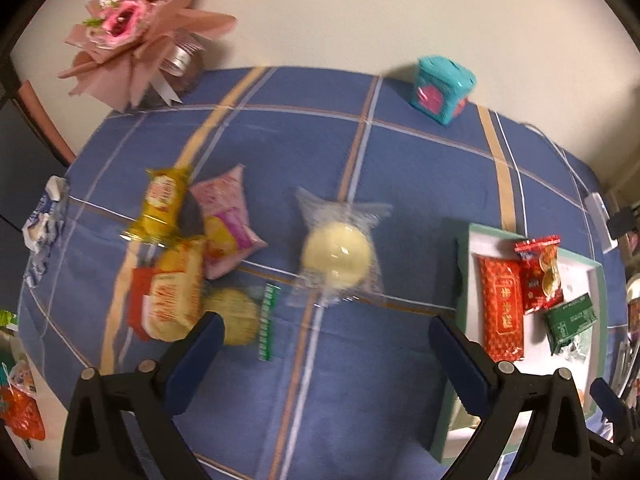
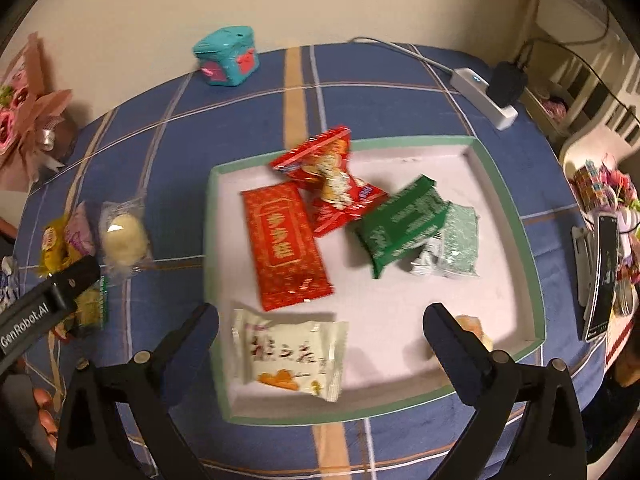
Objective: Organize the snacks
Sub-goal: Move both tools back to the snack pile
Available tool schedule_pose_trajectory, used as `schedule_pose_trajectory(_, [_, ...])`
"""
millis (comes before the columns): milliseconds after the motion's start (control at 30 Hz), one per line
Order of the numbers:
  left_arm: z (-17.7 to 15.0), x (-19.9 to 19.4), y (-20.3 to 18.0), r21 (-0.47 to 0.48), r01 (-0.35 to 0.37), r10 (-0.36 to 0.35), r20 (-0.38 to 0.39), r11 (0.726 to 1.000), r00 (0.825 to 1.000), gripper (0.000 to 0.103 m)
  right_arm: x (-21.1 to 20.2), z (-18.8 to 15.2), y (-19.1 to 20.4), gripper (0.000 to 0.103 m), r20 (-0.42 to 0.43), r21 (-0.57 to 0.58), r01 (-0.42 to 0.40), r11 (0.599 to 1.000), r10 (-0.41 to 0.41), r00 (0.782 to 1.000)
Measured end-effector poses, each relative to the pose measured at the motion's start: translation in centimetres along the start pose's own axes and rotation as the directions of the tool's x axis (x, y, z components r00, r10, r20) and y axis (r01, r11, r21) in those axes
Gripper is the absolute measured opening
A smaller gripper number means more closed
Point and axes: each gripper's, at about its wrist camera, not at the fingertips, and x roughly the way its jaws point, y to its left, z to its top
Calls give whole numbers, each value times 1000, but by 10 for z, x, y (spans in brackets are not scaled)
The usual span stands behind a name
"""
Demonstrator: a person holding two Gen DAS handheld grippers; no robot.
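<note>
My left gripper [image 1: 326, 330] is open and empty above the blue checked tablecloth. A pale round cake in clear wrap [image 1: 338, 258] lies just ahead of it. Left of that lies a pile of snacks: a yellow pack [image 1: 162, 204], a pink pack [image 1: 226, 220], an orange-yellow pack [image 1: 176, 296] and a green-edged biscuit pack [image 1: 248, 320]. My right gripper [image 2: 320, 330] is open and empty over the green-rimmed white tray [image 2: 508, 196]. The tray holds a white pack [image 2: 290, 360], a red flat pack [image 2: 284, 248], a red crinkled pack [image 2: 332, 184] and two green packs [image 2: 400, 224].
A teal box [image 2: 228, 56] stands at the table's far edge by the wall. A pink bouquet [image 1: 140, 32] sits at the far left corner. A power strip with a plug [image 2: 488, 92] lies at the far right. A phone [image 2: 602, 276] and clutter sit right of the tray.
</note>
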Motion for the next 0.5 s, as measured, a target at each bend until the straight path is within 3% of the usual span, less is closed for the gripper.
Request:
schedule_pose_trajectory(200, [5, -9, 34, -7, -54, 55, 38, 998, 998, 103, -2, 0, 30, 102, -2, -55, -13, 998, 13, 1000])
schedule_pose_trajectory(500, [11, 0, 115, -172, -58, 61, 15, 983, 998, 103, 5, -3, 67, 102, -22, -100, -34, 994, 32, 999])
